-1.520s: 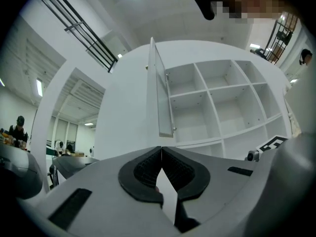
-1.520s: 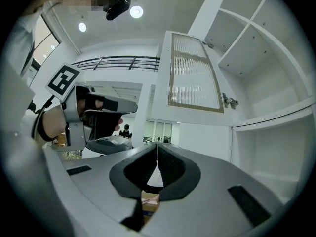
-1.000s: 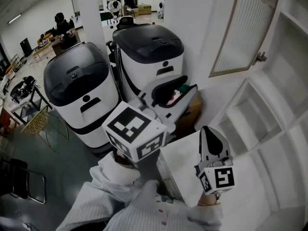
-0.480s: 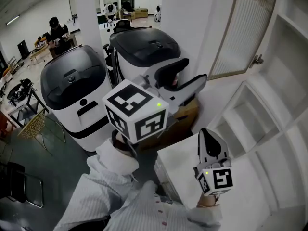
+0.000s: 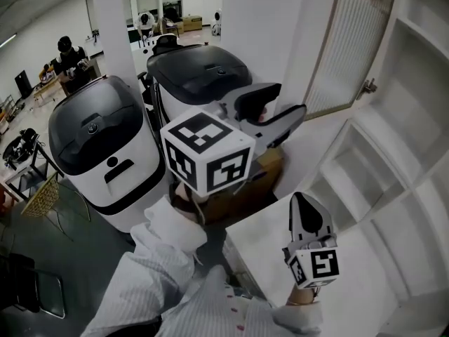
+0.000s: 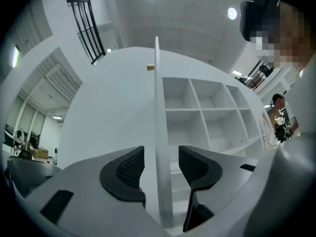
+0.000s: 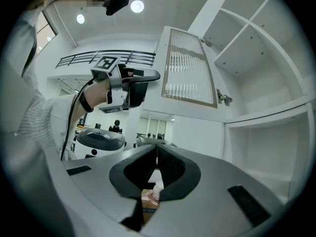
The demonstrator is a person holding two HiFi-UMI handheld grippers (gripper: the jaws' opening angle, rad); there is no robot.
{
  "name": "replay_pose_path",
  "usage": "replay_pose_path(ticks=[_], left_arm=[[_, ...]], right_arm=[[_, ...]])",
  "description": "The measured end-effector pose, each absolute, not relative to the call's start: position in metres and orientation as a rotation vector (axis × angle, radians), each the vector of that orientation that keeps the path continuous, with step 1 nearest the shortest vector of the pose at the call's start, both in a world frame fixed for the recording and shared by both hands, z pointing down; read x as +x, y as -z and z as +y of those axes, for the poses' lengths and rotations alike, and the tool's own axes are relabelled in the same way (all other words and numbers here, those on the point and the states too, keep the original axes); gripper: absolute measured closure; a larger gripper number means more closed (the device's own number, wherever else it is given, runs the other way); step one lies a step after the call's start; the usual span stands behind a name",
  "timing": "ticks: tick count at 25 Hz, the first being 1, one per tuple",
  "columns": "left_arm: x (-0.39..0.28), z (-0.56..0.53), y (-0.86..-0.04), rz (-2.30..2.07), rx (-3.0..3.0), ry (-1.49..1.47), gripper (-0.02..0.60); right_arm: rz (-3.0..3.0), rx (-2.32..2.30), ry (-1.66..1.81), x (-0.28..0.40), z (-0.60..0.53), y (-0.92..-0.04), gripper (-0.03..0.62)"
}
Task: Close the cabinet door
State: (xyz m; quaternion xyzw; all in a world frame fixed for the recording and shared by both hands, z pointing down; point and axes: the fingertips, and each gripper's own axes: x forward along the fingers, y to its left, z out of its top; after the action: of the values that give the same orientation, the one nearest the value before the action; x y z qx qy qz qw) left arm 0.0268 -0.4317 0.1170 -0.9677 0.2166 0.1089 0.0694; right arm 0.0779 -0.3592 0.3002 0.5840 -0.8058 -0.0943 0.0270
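Note:
The cabinet door [image 5: 351, 41], a pale frame round ribbed glass, stands swung open from the white shelf cabinet [image 5: 365, 160]. In the left gripper view the door [image 6: 157, 83] shows edge-on, with a small brass knob [image 6: 150, 67] near its top. My left gripper [image 5: 289, 98] is raised beside the door's free edge. Its jaws have just been opening, and the left gripper [image 6: 159, 154] now stands open with the edge between the pads, not pressed. My right gripper [image 5: 300, 199] hangs lower, over a white panel, shut and empty. The right gripper view shows the door [image 7: 187, 68] and the left gripper [image 7: 148, 85].
Two black-topped white machines [image 5: 98, 146] [image 5: 203, 76] stand on the floor at the left. A cardboard box [image 5: 259, 170] sits below the door. The door's hinge [image 5: 366, 86] joins it to the cabinet. People work at desks far back [image 5: 66, 51].
My left gripper has risen toward the door and its jaws have spread apart. The right gripper has kept its place.

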Motion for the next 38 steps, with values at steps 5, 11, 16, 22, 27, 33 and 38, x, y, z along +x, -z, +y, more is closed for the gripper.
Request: replay_pose_path(ticks=[5, 11, 16, 22, 27, 33, 38], left_arm=[[0.029, -0.438, -0.117, 0.62, -2.896, -0.323, 0.423], [0.036, -0.434, -0.118, 0.541, -2.898, -0.321, 0.491], [0.036, -0.435, -0.118, 0.502, -2.937, -0.34, 0.497], [0.036, -0.429, -0.118, 0.53, -2.959, -0.369, 0.499], [0.04, -0.422, -0.119, 0.574, -2.962, -0.36, 0.5], [0.054, -0.4, -0.119, 0.613, -2.941, -0.345, 0.495], [0.071, -0.376, -0.121, 0.669, -2.907, -0.323, 0.483]], right_arm=[[-2.452, 1.855, 0.284, 0.085, -0.366, -0.304, 0.58], [-2.415, 1.913, 0.263, 0.092, -0.373, -0.31, 0.58], [-2.403, 1.92, 0.243, 0.088, -0.375, -0.319, 0.58], [-2.371, 1.953, 0.178, 0.096, -0.366, -0.338, 0.58], [-2.36, 1.968, 0.162, 0.107, -0.354, -0.338, 0.58], [-2.359, 1.975, 0.166, 0.122, -0.335, -0.334, 0.58], [-2.356, 1.97, 0.156, 0.139, -0.315, -0.331, 0.58]])
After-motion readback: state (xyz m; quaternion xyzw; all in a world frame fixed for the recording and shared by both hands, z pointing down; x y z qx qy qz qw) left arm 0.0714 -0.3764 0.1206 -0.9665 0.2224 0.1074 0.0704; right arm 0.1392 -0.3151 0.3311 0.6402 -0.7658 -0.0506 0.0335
